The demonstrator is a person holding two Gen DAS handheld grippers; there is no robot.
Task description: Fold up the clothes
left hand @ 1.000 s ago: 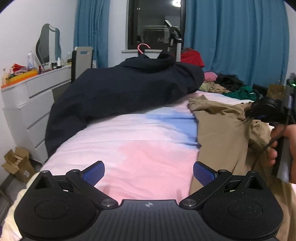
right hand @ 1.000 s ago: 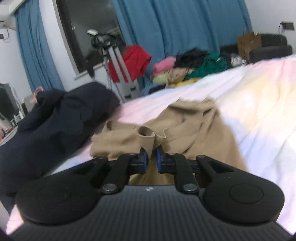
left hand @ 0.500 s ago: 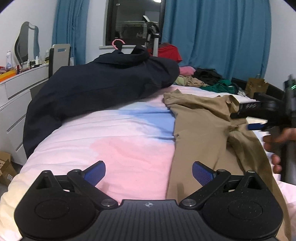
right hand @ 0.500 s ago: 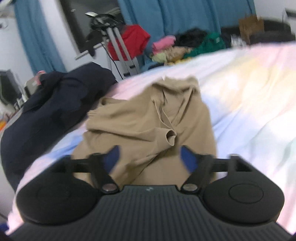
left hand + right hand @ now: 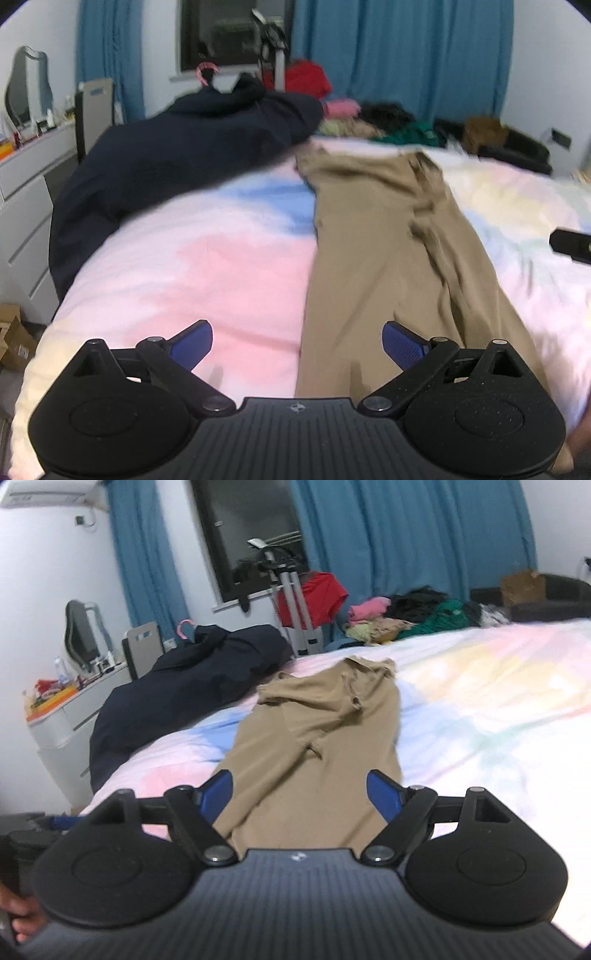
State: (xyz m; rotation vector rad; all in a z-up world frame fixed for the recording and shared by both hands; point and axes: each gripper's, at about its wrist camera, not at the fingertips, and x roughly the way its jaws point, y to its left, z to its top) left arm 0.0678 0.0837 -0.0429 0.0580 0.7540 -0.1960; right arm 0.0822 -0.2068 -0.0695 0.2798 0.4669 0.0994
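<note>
The left gripper (image 5: 297,341) hovers low over the near edge of a bed (image 5: 207,266), its two blue-padded fingers (image 5: 192,343) spread wide and holding nothing. One finger sits over the pink part of the bedcover; the other overlaps the near end of a tan garment (image 5: 384,251), though whether it touches the cloth cannot be told.

The right gripper (image 5: 299,799) also has its blue fingers (image 5: 218,794) spread wide and empty, framing the near end of the same tan garment (image 5: 317,738), which passes between them. Contact with the cloth cannot be told here either.

The tan garment lies flat on the pastel pink, blue and yellow bedcover as a long narrow strip. Its long axis runs away from both cameras, from 6 o'clock toward 12 o'clock, with the crumpled collar end at the far 12 o'clock side. A loose fold or sleeve lies on top along its middle.

A dark navy coat (image 5: 177,166) is heaped on the bed at about 10 o'clock from the tan garment, just beside its far end. Beyond the bed at 12 to 1 o'clock is a pile of mixed clothes (image 5: 402,616), a red garment (image 5: 314,596) on a stand, blue curtains (image 5: 399,55) and a dark window (image 5: 251,535). A white dresser (image 5: 62,723) stands at 9 o'clock.
</note>
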